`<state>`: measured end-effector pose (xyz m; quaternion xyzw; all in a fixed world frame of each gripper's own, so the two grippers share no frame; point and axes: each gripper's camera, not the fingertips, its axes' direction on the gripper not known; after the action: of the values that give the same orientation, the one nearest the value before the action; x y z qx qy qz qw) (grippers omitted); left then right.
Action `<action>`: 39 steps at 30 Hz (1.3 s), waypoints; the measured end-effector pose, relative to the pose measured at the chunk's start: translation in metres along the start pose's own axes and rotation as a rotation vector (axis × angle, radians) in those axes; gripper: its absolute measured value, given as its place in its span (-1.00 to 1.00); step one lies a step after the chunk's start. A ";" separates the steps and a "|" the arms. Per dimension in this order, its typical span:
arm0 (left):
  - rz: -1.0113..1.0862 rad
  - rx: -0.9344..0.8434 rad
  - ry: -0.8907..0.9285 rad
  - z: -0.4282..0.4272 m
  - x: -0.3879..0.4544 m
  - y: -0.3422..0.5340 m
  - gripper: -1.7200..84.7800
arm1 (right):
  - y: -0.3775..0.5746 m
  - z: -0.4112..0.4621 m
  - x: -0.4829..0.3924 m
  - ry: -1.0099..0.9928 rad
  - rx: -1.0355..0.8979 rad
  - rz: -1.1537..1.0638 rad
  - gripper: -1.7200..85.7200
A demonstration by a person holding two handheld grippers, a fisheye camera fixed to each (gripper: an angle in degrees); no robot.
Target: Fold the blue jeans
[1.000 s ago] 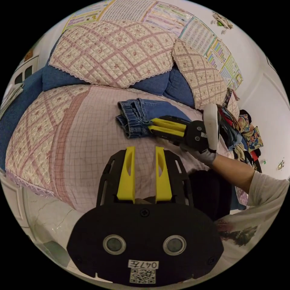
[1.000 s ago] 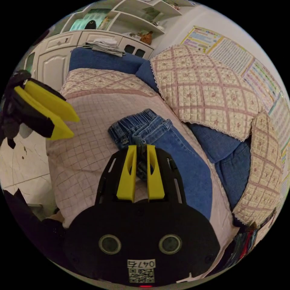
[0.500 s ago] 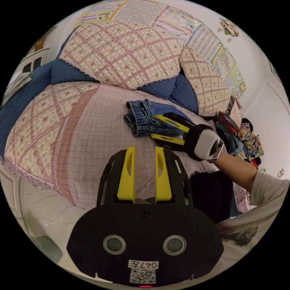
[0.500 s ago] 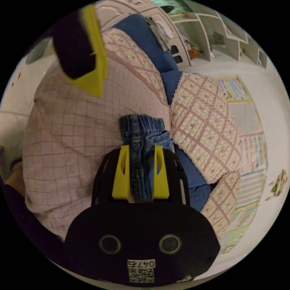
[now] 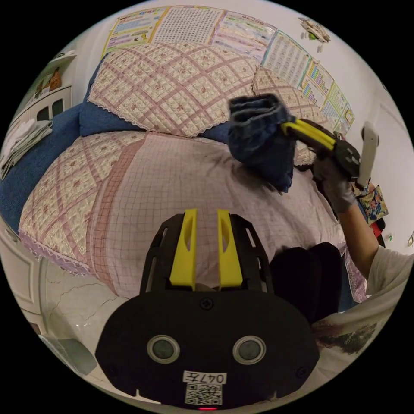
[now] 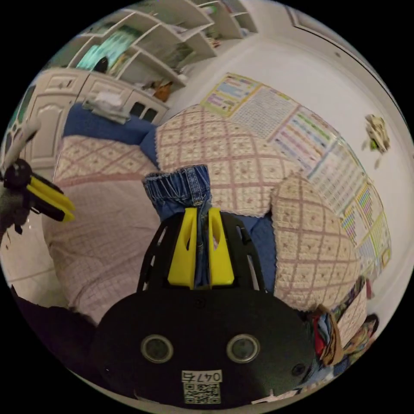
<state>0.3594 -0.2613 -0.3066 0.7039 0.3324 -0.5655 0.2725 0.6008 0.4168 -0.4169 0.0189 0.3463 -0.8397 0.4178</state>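
The blue jeans [image 5: 258,138] are a small folded bundle hanging in the air above the pink checked quilt [image 5: 164,181]. My right gripper [image 5: 288,126] is shut on one edge of the bundle, held up by a gloved hand. In the right gripper view the jeans [image 6: 181,189] sit between the yellow jaws of the right gripper [image 6: 199,212], elastic waistband uppermost. My left gripper [image 5: 203,213] hovers low over the quilt's near part, jaws a little apart with nothing between them. It also appears as the left gripper [image 6: 64,209] at the far left of the right gripper view.
Quilted cushions [image 5: 172,86] and a blue cushion [image 5: 99,118] back the seat, with posters on the wall behind. A heap of colourful clothes [image 5: 371,202] lies at the right end. Folded cloths [image 6: 105,105] rest on the blue armrest. White floor [image 5: 69,302] lies below the quilt's edge.
The right gripper has closed on the folded jeans and lifted them off the quilt into the air. The left gripper's jaws have narrowed slightly.
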 end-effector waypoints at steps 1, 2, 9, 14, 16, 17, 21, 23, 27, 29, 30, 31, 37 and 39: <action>0.004 0.004 0.000 -0.002 0.005 -0.003 -0.79 | 0.032 -0.028 0.019 0.005 0.017 0.086 -0.94; 0.012 0.011 0.005 -0.006 0.017 -0.011 -0.80 | 0.066 -0.058 0.036 0.001 0.025 0.174 -0.94; 0.158 0.073 0.110 -0.010 0.136 -0.082 -0.82 | 0.267 -0.225 0.046 0.088 -0.018 0.481 -0.94; 0.378 0.072 0.072 0.009 0.268 -0.126 -0.83 | 0.396 -0.338 -0.010 0.499 -0.206 0.469 -0.95; 0.452 0.095 0.025 0.016 0.318 -0.136 -0.84 | 0.435 -0.359 -0.018 0.655 -0.280 0.449 -0.95; 0.494 0.118 -0.016 0.023 0.351 -0.140 -0.85 | 0.463 -0.369 -0.017 0.745 -0.332 0.439 -0.95; 0.575 0.186 -0.144 0.053 0.447 -0.149 -0.90 | 0.552 -0.378 0.010 0.984 -0.488 0.450 -0.95; 0.589 0.168 -0.138 0.068 0.475 -0.155 -0.92 | 0.604 -0.371 0.036 1.080 -0.567 0.485 -0.95; 0.604 0.126 -0.072 0.099 0.512 -0.167 -0.94 | 0.668 -0.321 0.075 1.179 -0.650 0.477 -0.94; 0.621 0.108 -0.108 0.113 0.522 -0.168 -0.94 | 0.707 -0.267 0.110 1.163 -0.645 0.522 -0.93; 0.630 0.086 -0.130 0.123 0.528 -0.169 -0.94 | 0.719 -0.250 0.121 1.145 -0.654 0.534 -0.93; 0.634 0.072 -0.137 0.127 0.531 -0.170 -0.94 | 0.745 -0.213 0.142 1.079 -0.684 0.586 -0.91; 0.549 0.045 -0.176 0.131 0.531 -0.187 -0.95 | 0.838 -0.151 0.123 0.690 -0.474 0.951 -0.76; 0.506 0.053 -0.152 0.126 0.525 -0.192 -0.96 | 0.855 -0.162 0.095 0.654 -0.418 0.939 -0.77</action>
<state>0.2055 -0.1521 -0.8476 0.7270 0.1096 -0.5390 0.4110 1.1086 0.0961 -1.0541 0.3442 0.5689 -0.4305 0.6104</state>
